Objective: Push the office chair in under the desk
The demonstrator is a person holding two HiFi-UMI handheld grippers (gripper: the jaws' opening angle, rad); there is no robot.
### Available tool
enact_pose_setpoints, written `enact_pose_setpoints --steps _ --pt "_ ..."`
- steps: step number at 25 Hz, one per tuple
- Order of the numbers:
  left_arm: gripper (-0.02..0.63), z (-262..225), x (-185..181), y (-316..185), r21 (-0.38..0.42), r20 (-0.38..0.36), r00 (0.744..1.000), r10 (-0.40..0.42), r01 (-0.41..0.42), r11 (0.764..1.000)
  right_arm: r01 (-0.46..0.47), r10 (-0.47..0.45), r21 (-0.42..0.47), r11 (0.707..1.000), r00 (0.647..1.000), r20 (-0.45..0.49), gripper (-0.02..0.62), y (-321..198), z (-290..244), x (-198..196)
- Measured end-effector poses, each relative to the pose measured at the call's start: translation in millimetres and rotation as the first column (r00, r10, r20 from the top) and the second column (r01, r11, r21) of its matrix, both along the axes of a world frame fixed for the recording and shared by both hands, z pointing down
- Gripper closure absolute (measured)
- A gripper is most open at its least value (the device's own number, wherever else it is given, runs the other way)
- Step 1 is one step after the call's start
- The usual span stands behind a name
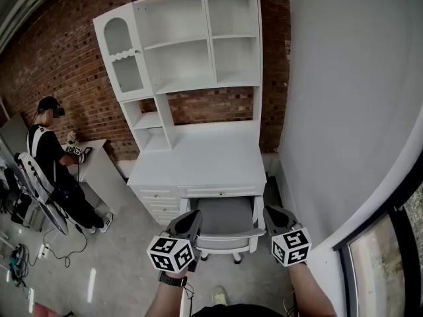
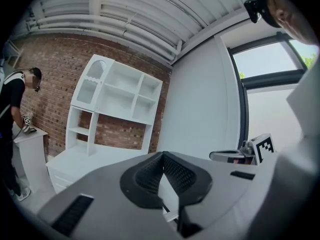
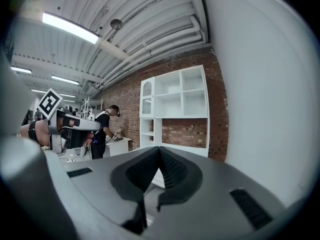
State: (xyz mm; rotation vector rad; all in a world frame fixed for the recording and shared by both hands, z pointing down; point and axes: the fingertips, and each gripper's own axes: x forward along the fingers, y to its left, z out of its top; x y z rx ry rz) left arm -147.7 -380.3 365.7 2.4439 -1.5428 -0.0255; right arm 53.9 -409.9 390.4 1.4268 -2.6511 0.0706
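The chair [image 1: 221, 218] stands in the desk's kneehole, its grey seat partly under the front edge and the shallow drawer [image 1: 218, 191], its white near rail and a caster out on the floor towards the person. A stack of drawers [image 1: 158, 203] flanks it on the left and a grey wall [image 1: 344, 111] on the right. The white desk [image 1: 198, 167] carries open shelves [image 1: 192, 45] and backs onto a brick wall [image 1: 59, 65].

The left gripper [image 1: 192, 218] and right gripper [image 1: 271, 214] appear either side of the chair in the head view, pointing roughly level towards the desk. Whether they touch the chair cannot be told. Each gripper's own view shows its jaws pressed together at the tips with nothing between them.

Far left, another person [image 1: 56, 170] stands at a second white table [image 1: 99, 170]. A dark-framed window [image 1: 386, 269] runs along the lower right.
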Motion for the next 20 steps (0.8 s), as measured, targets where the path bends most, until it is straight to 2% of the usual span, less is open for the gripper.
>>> enact_pose_setpoints --steps 6,20 --pt "0.6 -10.9 -11.0 2.4 0.029 0.031 0.999 -0.043 0.042 0.999 -0.02 0.02 0.022 1.0 1.0 0.005 0.591 -0.5 -5.9 6.6" --pt "0.6 -5.6 -7.4 6.5 0.02 0.034 0.999 -0.031 0.03 0.999 -0.015 0.015 0.028 1.0 1.0 -0.006 0.591 1.1 -4.4 5.7"
